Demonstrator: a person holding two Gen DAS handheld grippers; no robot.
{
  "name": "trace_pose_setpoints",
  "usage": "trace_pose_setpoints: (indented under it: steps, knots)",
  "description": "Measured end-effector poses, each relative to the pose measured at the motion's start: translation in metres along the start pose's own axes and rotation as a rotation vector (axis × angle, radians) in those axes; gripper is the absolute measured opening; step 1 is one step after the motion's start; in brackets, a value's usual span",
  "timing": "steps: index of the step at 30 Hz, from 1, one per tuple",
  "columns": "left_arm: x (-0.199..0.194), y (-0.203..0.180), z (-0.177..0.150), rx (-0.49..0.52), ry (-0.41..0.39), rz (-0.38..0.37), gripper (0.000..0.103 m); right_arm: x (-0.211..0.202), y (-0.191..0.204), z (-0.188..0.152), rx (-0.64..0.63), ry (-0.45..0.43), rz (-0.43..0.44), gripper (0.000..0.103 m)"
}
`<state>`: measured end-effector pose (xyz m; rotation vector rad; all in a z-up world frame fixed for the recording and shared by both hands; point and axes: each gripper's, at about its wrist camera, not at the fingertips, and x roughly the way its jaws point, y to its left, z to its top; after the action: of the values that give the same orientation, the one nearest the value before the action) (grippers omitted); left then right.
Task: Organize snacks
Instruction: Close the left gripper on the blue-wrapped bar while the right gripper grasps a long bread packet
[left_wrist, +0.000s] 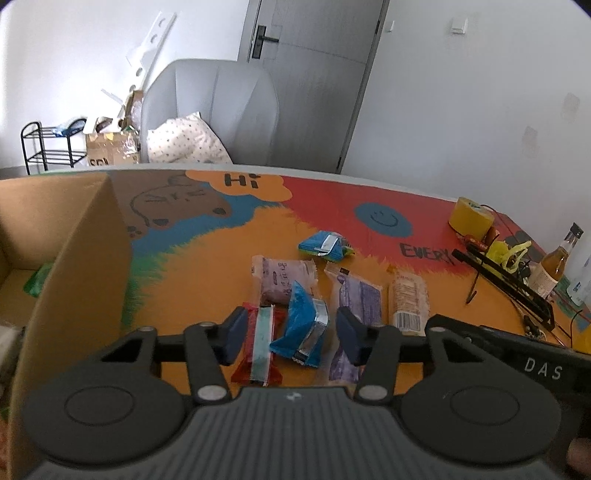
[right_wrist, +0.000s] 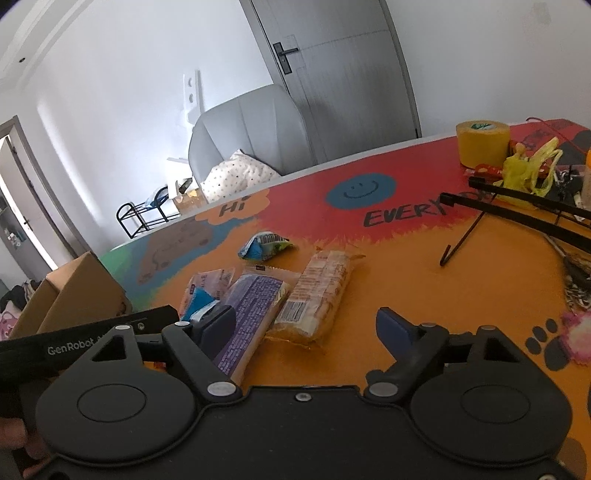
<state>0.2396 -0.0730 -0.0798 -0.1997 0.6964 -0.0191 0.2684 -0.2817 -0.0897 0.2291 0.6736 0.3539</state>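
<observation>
While both hand-held grippers (left_wrist: 291, 334) (right_wrist: 306, 330) gape unladen, cardboard box (left_wrist: 81, 258) holds a green packet (left_wrist: 37, 282).

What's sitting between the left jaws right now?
In the left wrist view, a red packet and a bent blue packet lie between the left gripper's jaws, untouched.

My right gripper (right_wrist: 306, 325) hangs over the snacks on the bench (right_wrist: 406, 280).

My fingers (right_wrist: 393, 328) stand wide apart and hold nothing. Between them lie a purple packet (right_wrist: 255, 310) and, touching it, a clear cracker pack (right_wrist: 317, 295). A small blue bag (right_wrist: 264, 245) lies farther away. A cardboard box (right_wrist: 74, 295) stands at the left.
</observation>
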Motion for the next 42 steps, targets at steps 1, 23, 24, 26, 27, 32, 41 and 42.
trace_pose_setpoints:
  steps: [1, 23, 24, 26, 27, 32, 41, 42]
  knots:
    - [0.003, 0.000, 0.001, 0.001, 0.006, -0.004, 0.046, 0.003, 0.000, 0.001, 0.002, 0.003, -0.002, 0.084]
    - [0.044, -0.005, -0.004, 0.014, 0.102, -0.058, 0.027, 0.046, 0.006, 0.005, -0.046, 0.063, -0.051, 0.043]
    - [0.043, -0.005, -0.004, 0.011, 0.102, -0.056, 0.025, 0.045, 0.005, 0.005, -0.049, 0.068, -0.056, 0.035]
    - [0.038, -0.005, -0.003, 0.007, 0.092, -0.055, 0.024, 0.042, 0.004, 0.004, -0.050, 0.071, -0.049, 0.033]
    - [0.036, -0.005, -0.003, 0.007, 0.084, -0.055, 0.023, 0.040, 0.004, 0.003, -0.053, 0.071, -0.046, 0.033]
    - [0.022, -0.006, -0.004, 0.011, 0.063, -0.058, 0.023, 0.026, 0.003, -0.004, -0.054, 0.063, -0.045, 0.033]
    - [-0.001, -0.007, -0.009, 0.007, 0.032, -0.065, 0.023, -0.003, 0.003, -0.010, -0.051, 0.014, -0.047, 0.032]
    - [-0.003, -0.008, -0.010, 0.008, 0.029, -0.065, 0.023, -0.005, 0.004, -0.010, -0.052, 0.011, -0.047, 0.032]
